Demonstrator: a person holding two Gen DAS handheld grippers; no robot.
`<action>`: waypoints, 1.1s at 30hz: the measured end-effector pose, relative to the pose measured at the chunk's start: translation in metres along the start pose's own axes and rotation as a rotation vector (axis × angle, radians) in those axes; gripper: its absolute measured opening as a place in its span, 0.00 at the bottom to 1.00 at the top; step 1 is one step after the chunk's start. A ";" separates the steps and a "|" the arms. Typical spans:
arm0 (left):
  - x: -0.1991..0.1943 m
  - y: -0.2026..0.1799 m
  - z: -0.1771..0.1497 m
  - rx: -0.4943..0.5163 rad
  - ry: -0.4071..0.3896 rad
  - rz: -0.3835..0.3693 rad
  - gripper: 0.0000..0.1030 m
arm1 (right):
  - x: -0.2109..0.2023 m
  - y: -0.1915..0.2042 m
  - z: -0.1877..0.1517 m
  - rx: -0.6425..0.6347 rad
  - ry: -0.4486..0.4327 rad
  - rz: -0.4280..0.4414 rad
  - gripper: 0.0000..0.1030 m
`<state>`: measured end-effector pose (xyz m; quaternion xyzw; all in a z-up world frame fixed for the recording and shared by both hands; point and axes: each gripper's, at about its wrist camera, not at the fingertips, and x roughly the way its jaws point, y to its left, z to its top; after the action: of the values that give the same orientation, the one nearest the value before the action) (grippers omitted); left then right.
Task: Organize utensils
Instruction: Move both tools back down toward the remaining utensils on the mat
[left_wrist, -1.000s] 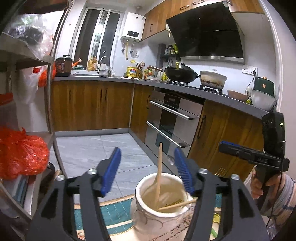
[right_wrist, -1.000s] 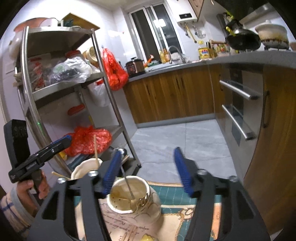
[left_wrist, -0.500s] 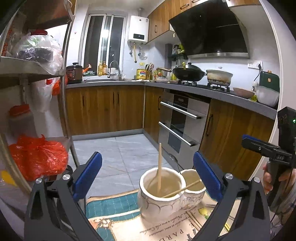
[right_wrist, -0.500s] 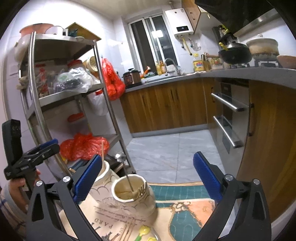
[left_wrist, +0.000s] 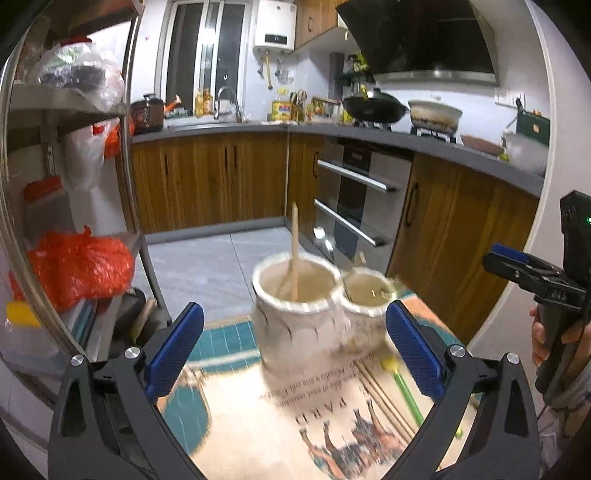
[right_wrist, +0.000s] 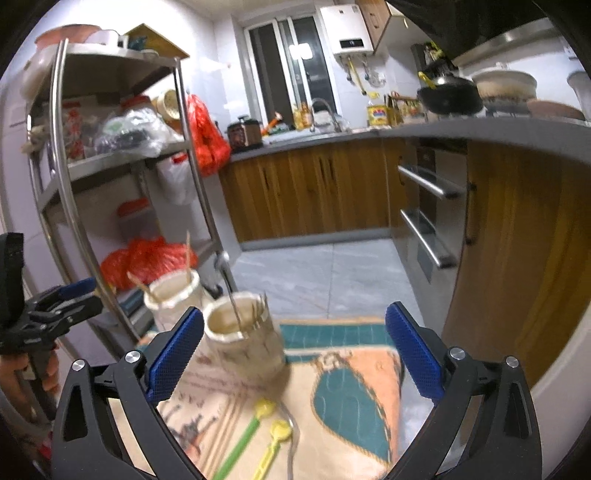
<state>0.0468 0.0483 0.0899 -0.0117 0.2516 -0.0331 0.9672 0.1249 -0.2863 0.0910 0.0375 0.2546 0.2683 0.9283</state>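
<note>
Two cream jars stand touching at the far edge of the printed cloth, the left one with a wooden stick upright so handles stay reachable, the right jar with a fork and a metal handle. Loose on the cloth: green and yellow plastic spoons, apparently yet to be sorted. Left gripper and right gripper both gape fully wide, holding nothing, jaws just opened.

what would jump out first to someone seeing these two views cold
Two cream ceramic jars stand side by side on a patterned mat: the taller jar holds a wooden stick, the shorter jar metal cutlery. Both the left gripper and the right gripper are open and empty, with green and yellow spoons lying nearer.
</note>
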 end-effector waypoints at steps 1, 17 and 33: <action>0.001 -0.002 -0.007 -0.005 0.015 -0.006 0.94 | 0.000 -0.001 -0.004 -0.003 0.011 -0.009 0.95; 0.040 -0.036 -0.085 -0.016 0.238 -0.026 0.94 | 0.007 -0.013 -0.067 -0.094 0.175 -0.085 0.95; 0.069 -0.085 -0.116 0.029 0.384 0.020 0.92 | 0.012 -0.017 -0.087 -0.133 0.246 -0.083 0.95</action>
<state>0.0454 -0.0421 -0.0417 0.0112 0.4311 -0.0287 0.9018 0.0992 -0.3005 0.0065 -0.0677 0.3494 0.2484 0.9009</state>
